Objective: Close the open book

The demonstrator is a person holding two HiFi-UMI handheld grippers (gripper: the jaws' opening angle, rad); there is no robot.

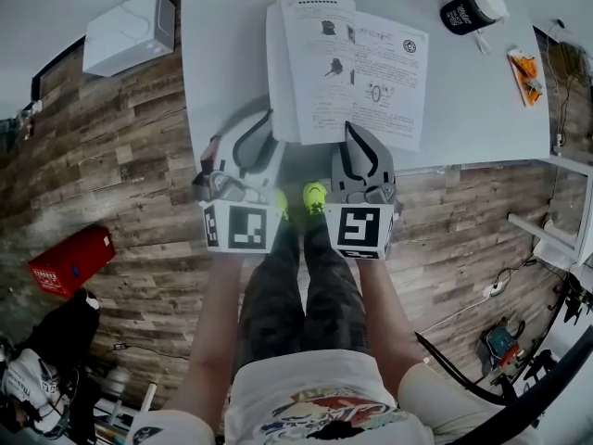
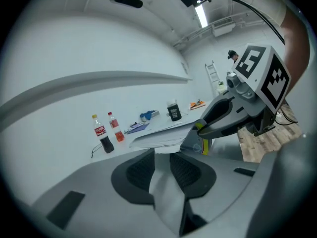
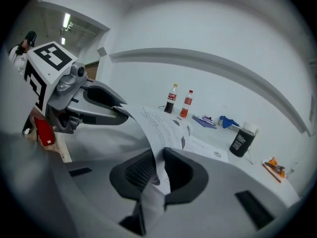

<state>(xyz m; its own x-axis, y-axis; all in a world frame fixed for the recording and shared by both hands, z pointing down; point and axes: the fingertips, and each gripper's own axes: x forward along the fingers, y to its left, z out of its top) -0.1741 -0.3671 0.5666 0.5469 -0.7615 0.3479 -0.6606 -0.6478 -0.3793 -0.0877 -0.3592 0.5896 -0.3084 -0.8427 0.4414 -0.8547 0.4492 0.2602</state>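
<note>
1. Book [image 1: 352, 68]: open, print facing up. It lies at the near edge of the white counter [image 1: 232, 44], with both grippers at that edge.
2. Page [image 3: 158, 125]: a single leaf lifted off the open spread, curving up and over towards the left half.
3. Right gripper [image 3: 158, 152]: fingers [image 3: 181, 172] clamped on the lower edge of the page.
4. Left gripper [image 2: 161, 155]: fingers [image 2: 138, 171] apart with nothing pinched. The near corner of the stacked pages lies just ahead of the gap.
5. Black tumbler [image 3: 242, 140]: white lid on, standing upright at the far right of the counter. Its contents are hidden.
6. Cola bottle [image 3: 171, 98]: capped and upright, red label, dark liquid inside. It stands at the back of the counter.
7. Red drink bottle [image 3: 187, 104]: capped and upright just beside the cola bottle, with red liquid in its lower part.
8. Orange item [image 1: 523, 72]: lies flat near the right edge of the counter. What it is cannot be told.
9. White box [image 1: 130, 33] and red box [image 1: 72, 260]: both on the wooden floor, left of the counter. Their contents are not visible.
</note>
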